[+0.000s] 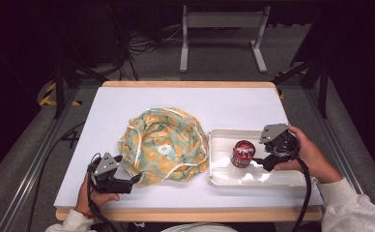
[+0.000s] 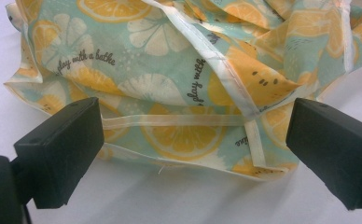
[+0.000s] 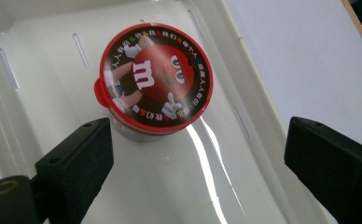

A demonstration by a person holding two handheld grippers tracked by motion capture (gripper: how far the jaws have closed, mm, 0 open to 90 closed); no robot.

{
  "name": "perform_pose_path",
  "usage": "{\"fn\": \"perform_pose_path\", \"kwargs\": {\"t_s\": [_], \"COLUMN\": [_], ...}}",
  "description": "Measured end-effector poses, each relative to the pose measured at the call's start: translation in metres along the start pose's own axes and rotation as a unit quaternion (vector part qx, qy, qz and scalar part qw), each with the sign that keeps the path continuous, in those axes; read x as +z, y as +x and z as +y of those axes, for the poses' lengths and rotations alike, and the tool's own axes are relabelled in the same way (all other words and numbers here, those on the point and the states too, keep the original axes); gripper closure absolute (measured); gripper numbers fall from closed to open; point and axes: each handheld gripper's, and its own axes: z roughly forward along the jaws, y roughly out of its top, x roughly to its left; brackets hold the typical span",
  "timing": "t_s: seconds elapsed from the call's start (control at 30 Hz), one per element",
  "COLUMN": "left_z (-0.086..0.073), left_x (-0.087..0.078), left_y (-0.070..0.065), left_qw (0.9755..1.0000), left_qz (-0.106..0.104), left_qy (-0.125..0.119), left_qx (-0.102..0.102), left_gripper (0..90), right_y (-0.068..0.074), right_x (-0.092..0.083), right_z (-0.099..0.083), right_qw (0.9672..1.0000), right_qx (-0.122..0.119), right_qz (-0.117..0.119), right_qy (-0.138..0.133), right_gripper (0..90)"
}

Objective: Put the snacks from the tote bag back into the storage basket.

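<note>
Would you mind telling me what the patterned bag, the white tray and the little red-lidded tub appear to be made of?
The bag looks like thin woven cloth, matte, with stitched hems and soft creases. The tray seems to be moulded plastic, glossy, since it shows bright reflections and moulded slots. The tub is probably plastic too, with a shiny printed red lid; its wall is too blurred to tell.

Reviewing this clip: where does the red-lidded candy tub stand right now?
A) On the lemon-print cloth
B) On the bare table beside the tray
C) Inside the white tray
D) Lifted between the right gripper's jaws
C: the candy tub stands upright on the floor of the white tray, apart from the lemon-print cloth; the right gripper has its jaws spread wide with nothing between them, the tub just beyond.
</note>
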Motion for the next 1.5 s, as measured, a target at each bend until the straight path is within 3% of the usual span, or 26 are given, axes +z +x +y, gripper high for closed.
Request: {"fn": "perform_pose_path", "kwargs": {"t_s": [0.23, 0.37, 0.7, 0.93, 1.1, 1.3, 1.5], "left_z": [0.000, 0.000, 0.000, 0.000, 0.000, 0.000, 0.000], "left_x": [0.000, 0.000, 0.000, 0.000, 0.000, 0.000, 0.000], "left_y": [0.001, 0.001, 0.000, 0.001, 0.001, 0.001, 0.001], "left_qw": [1.0000, 1.0000, 1.0000, 1.0000, 1.0000, 1.0000, 1.0000], "left_qz": [0.000, 0.001, 0.001, 0.003, 0.003, 0.003, 0.001], "left_qy": [0.002, 0.002, 0.002, 0.001, 0.001, 0.001, 0.002], "left_qx": [0.001, 0.002, 0.001, 0.004, 0.004, 0.005, 0.005], "left_gripper": [4.9, 4.9, 4.9, 4.9, 4.9, 4.9, 4.9], "right_y": [0.003, 0.005, 0.009, 0.010, 0.014, 0.018, 0.024], "right_x": [0.004, 0.006, 0.011, 0.012, 0.011, 0.008, 0.002], "right_z": [-0.013, -0.021, -0.047, -0.063, -0.076, -0.086, -0.096], "right_qw": [0.9999, 0.9998, 0.9978, 0.9947, 0.9909, 0.9893, 0.9856], "right_qx": [0.006, 0.011, 0.045, 0.078, 0.099, 0.107, 0.117], "right_qz": [-0.001, -0.013, -0.032, -0.042, -0.053, -0.054, -0.069], "right_qy": [-0.009, -0.014, -0.038, -0.051, -0.074, -0.083, -0.101], "right_gripper": [7.0, 6.3, 5.7, 5.6, 5.5, 5.5, 6.1]}}
